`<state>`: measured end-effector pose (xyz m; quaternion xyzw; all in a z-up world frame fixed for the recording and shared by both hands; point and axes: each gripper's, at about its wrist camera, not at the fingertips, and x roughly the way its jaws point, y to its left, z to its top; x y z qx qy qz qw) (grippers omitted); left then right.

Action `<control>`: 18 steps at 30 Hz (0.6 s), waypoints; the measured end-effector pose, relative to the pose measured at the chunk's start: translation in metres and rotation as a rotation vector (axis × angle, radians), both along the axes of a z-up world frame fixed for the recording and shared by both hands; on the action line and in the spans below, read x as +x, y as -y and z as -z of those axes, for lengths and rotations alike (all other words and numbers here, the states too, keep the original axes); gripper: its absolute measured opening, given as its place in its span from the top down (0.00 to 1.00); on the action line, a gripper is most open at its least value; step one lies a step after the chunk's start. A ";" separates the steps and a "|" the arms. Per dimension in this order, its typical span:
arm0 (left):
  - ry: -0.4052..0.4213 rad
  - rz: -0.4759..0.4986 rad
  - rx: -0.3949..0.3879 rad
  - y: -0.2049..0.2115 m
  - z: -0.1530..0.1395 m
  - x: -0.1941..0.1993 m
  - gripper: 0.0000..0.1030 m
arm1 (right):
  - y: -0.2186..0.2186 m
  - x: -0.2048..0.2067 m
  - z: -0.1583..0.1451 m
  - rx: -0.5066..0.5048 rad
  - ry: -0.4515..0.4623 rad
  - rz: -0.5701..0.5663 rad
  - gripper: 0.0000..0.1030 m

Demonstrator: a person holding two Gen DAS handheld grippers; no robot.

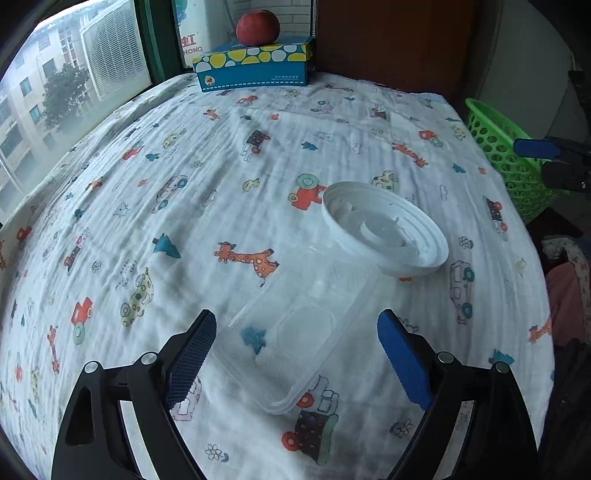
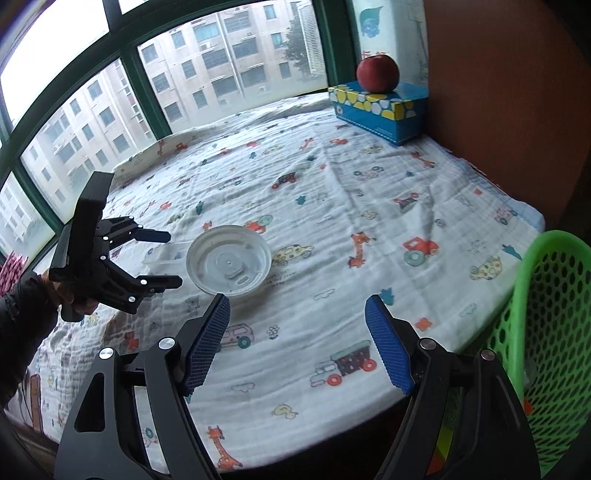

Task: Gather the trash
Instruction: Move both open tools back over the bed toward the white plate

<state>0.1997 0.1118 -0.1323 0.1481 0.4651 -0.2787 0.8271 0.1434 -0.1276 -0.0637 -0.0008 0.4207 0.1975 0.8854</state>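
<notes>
Clear lid lies between the left gripper's fingers (untouched).

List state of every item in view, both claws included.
left claw: open, straddling the clear container, pads not touching it
right claw: open, nothing between the pads
clear plastic container: empty, lying on the cloth
white round lid: off, inner side up, one edge resting on the container
green basket: upright beside the table
apple: resting on the tissue box
</notes>
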 end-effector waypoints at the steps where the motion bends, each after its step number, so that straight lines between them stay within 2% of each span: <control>1: -0.002 0.005 -0.001 0.000 0.000 -0.001 0.17 | -0.002 0.001 0.001 0.001 -0.002 -0.007 0.27; 6: 0.002 0.030 0.049 0.001 0.002 -0.002 0.13 | -0.008 0.004 0.003 0.001 -0.009 -0.023 0.27; 9: -0.012 0.047 0.033 -0.003 0.000 -0.002 0.11 | -0.008 0.005 0.005 -0.001 -0.011 -0.026 0.27; 12: 0.000 0.058 0.063 -0.001 0.003 0.000 0.10 | -0.009 0.009 0.008 -0.004 -0.018 -0.028 0.27; 18: -0.048 0.063 0.033 -0.001 0.011 0.007 0.10 | -0.015 0.011 0.011 -0.007 -0.027 -0.053 0.27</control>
